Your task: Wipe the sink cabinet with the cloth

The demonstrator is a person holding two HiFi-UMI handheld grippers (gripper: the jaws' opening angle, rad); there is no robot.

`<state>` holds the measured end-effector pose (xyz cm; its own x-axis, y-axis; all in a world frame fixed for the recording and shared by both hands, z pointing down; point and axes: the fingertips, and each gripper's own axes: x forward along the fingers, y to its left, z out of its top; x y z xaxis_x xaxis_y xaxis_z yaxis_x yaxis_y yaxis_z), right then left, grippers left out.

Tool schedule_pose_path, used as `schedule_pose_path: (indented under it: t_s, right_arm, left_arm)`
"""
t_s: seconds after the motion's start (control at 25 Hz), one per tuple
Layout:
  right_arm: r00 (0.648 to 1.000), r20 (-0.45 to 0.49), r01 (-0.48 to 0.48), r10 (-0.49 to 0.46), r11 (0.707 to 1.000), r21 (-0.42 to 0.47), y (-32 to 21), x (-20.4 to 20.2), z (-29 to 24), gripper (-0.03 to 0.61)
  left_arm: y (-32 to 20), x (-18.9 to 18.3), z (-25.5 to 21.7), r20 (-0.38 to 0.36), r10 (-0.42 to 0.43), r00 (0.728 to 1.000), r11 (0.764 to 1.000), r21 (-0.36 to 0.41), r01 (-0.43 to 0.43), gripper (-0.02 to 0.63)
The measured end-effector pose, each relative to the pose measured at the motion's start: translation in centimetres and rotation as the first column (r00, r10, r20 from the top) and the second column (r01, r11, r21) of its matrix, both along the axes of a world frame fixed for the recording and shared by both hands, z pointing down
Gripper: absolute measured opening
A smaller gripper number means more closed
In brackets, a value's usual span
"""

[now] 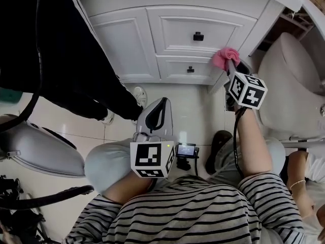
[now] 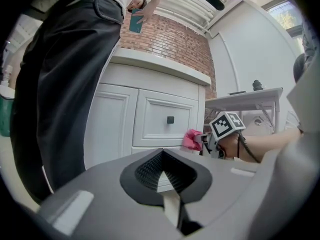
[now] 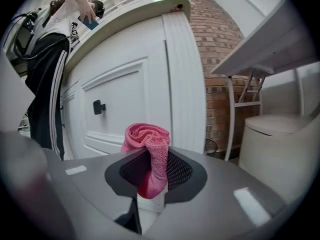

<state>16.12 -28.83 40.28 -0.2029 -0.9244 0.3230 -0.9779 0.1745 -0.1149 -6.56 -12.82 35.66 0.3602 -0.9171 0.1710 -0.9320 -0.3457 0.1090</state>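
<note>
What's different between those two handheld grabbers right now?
The right gripper clamps a pink cloth; the left gripper is shut on nothing. The right gripper is up at the white cabinet; the left gripper sits back by the person's knee. Both carry marker cubes.

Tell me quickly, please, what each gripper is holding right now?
Left gripper: jaws together, holding nothing.
Right gripper: jaws closed on the pink cloth.

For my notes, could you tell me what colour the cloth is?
The cloth is pink, clearest in the right gripper view.
</note>
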Motion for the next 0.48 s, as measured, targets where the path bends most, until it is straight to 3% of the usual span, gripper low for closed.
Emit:
schedule_pose_path:
  t_s: [0.12,0.2,0.32,0.48]
  right_arm:
    - [0.997,0.013,-0.081,0.082,0.996,-0.029,1.0,2.7,0.1,0.081]
    - [0.996,0.052,-0.068,0.07,0.997,-0.042,2.0,2.0,0.2,0.08]
    - [0.991,0.096,0.097,-0.091,0.994,-0.059,2.7,-4.5,1.7,0.08]
    - [0.942,0.095,0.328,-0.321,0.942,-0.065,2.1,-15.7,3.8,0.08]
  left_arm:
    - [0.0,-0.1,0.1,-0.001,-0.005,1.0,1.0,-0.005,0.005,-0.005]
    - [0.0,-0.1,0.1,-0.01,-0.007,1.0,1.0,-0.006,0.007,-0.005]
    - [0.0,0.0,-0.1,-0.024,-0.003,1.0,1.0,-0.002,0.003,-0.005]
    - [0.0,-0.1,-0.2,-0.018,-0.004,1.0,1.0,-0.001,0.004,-0.005]
